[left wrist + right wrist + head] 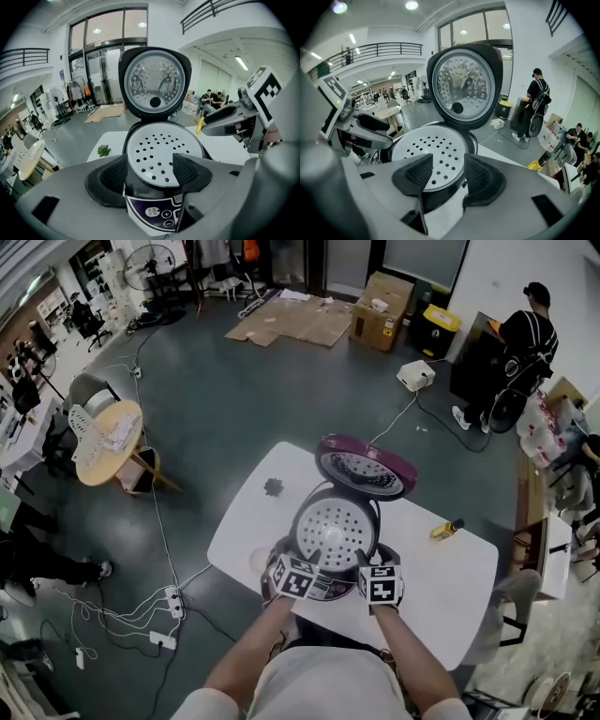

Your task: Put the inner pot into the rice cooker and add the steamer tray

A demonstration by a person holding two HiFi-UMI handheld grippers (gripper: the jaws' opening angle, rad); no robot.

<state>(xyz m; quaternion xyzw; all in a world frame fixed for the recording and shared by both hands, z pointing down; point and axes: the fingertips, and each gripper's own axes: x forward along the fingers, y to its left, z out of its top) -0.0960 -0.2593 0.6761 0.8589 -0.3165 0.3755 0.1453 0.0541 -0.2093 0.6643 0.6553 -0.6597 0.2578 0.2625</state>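
Observation:
The rice cooker (323, 589) stands on the white table (450, 596) with its purple lid (364, 468) swung up and back. A white perforated steamer tray (336, 526) lies flat in its opening and covers whatever is beneath, so no inner pot shows. My left gripper (305, 563) hangs open just above the cooker's near rim, left of my right gripper (366, 563), which is also open. In the left gripper view the jaws (150, 171) frame the tray (159, 150) and control panel (154, 213) with nothing between them. The right gripper (445, 176) is empty over the tray (431, 150).
A yellow tool (447, 528) lies on the table to the right of the cooker, and a small green plant piece (273, 487) to its left. A round wooden table (108, 442) and floor cables are at left. A person (520, 343) stands far right.

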